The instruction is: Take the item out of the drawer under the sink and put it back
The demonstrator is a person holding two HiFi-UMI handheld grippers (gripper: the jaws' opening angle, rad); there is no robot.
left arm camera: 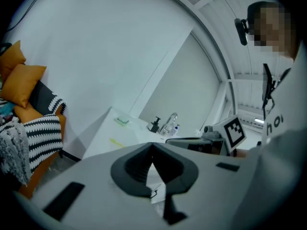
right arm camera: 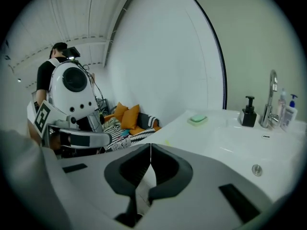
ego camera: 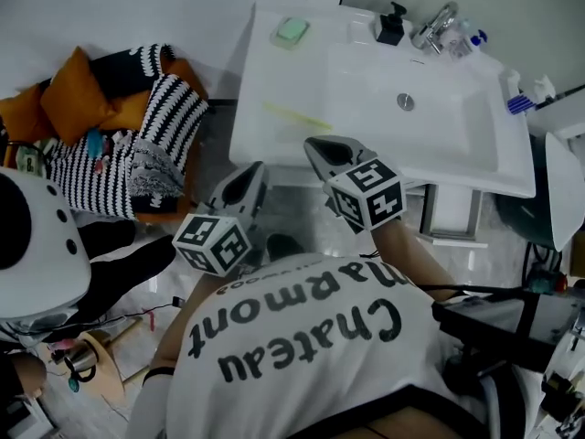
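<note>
Shirt [ego camera: 302, 337]: white printed cloth, nearest the head camera, behind both pairs of jaws.
Sink [ego camera: 366, 126]: wide white basin ahead of both grippers; its near edge lies right under the right jaws and just beyond the left ones.
Drawer: below the basin and covered by it in every view, so I cannot tell if it is open or shut.
Item: not seen anywhere; neither pair of jaws has it.
Right gripper [ego camera: 315, 144]: jaws pressed together with nothing between them [right arm camera: 150, 145], pointing over the sink's front edge.
Left gripper [ego camera: 252, 168]: jaws also closed and empty [left arm camera: 152, 145], held beside the right one, just short of the sink's near left corner.
Soap dish [ego camera: 291, 31]: green, far beyond the jaws at the back rim.
Pump bottle [ego camera: 391, 26]: dark, beyond the right jaws, beside the tap [ego camera: 437, 24].
Step in hand: both grippers are raised and empty at the sink. That fits a drawer yet to be opened, or an item already back inside.
Next move: these views do not settle it; the drawer itself would have to come into sight.
</note>
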